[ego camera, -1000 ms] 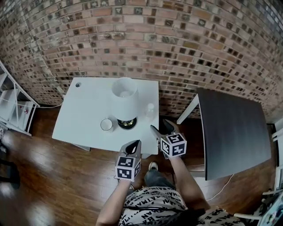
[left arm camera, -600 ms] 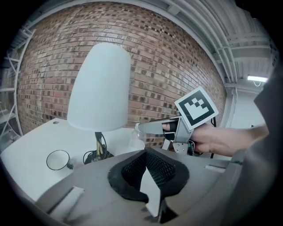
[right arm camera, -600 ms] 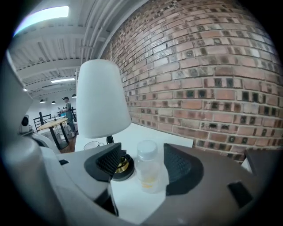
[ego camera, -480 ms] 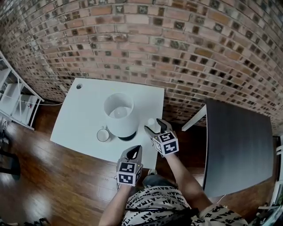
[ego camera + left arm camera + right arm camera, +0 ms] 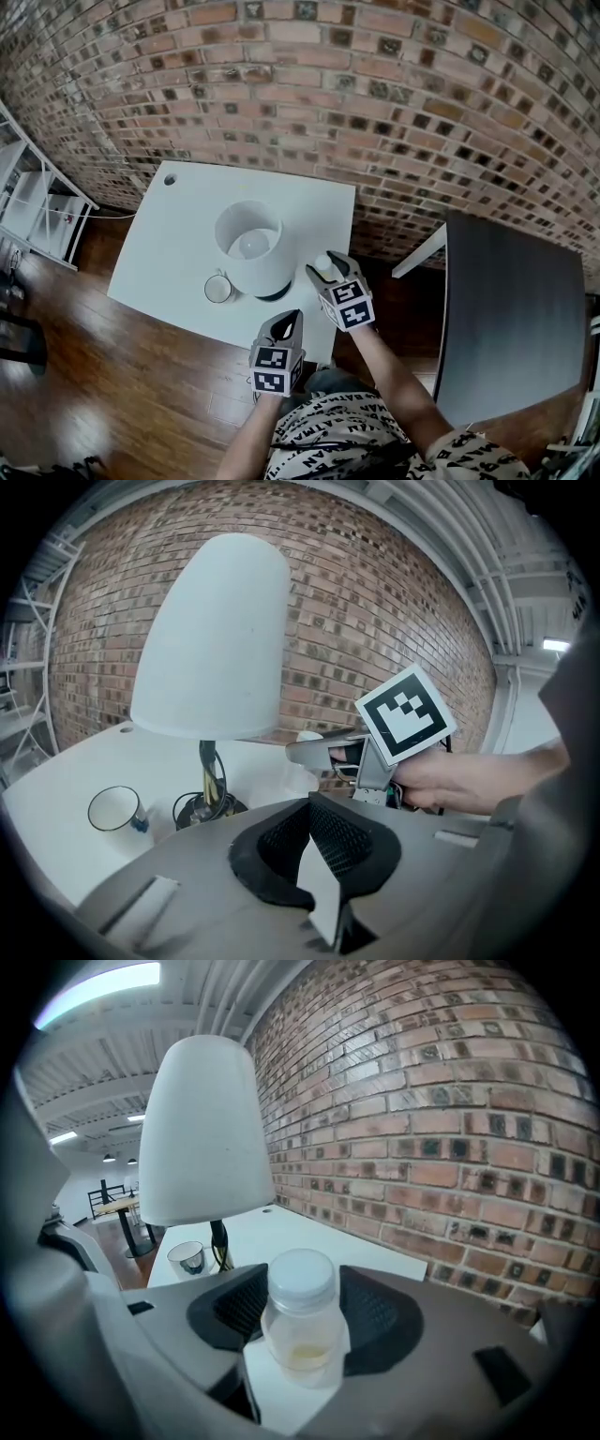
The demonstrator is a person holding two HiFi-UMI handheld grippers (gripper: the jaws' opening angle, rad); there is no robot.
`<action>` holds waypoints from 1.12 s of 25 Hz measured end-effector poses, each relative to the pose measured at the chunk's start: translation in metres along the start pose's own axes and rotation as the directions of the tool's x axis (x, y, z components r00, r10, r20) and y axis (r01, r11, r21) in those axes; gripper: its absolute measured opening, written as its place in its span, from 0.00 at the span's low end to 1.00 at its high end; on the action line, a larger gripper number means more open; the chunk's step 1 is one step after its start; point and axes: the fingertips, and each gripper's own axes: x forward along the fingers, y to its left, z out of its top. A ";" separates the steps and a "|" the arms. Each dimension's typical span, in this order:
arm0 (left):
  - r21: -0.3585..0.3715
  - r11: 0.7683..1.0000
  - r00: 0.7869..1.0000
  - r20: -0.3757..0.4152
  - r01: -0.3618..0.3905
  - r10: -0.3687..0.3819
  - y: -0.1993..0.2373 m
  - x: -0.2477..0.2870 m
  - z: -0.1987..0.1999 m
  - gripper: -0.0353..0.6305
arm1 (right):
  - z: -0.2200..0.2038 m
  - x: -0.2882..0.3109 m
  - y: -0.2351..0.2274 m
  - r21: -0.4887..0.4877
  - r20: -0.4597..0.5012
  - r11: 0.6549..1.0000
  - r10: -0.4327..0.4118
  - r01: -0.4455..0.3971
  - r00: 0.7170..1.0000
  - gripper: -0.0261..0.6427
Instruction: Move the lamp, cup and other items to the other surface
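Head view of a white surface (image 5: 173,244) against a brick wall (image 5: 375,112). The lamp (image 5: 251,246) stands near the middle of the surface, its shade upright. The cup (image 5: 220,288) stands just beside the lamp's base, on the side away from the right gripper (image 5: 324,268). A small clear bottle (image 5: 300,1321) with a white cap stands upright on the surface near the lamp, on the side opposite the cup. The right gripper's jaws have just been closing, and their pads now meet both sides of the bottle. The left gripper (image 5: 286,324) hangs over the surface's near edge in front of the lamp, its jaws narrowly apart and empty. A dark surface (image 5: 511,309) stands well apart from the lamp, beyond the bottle.
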 end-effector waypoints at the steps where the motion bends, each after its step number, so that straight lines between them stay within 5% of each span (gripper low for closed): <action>1: 0.000 1.000 1.000 -0.001 -0.001 0.001 0.000 0.000 0.000 0.05 | 0.000 0.000 -0.001 0.000 0.000 1.000 -0.004 0.004 1.000 0.39; 16: 0.083 0.992 0.995 0.011 0.098 -0.099 -0.005 -0.038 0.008 0.05 | 0.024 -0.063 0.009 0.013 0.035 0.988 -0.154 0.154 0.987 0.36; 24: 0.179 0.960 0.976 0.010 0.214 -0.219 -0.030 -0.078 0.010 0.05 | 0.007 -0.152 0.046 0.098 0.028 0.951 -0.298 0.294 0.954 0.36; 28: 0.217 0.925 0.949 -0.017 0.311 -0.315 -0.061 -0.092 0.000 0.05 | -0.025 -0.202 0.061 0.156 -0.021 0.912 -0.381 0.380 0.924 0.36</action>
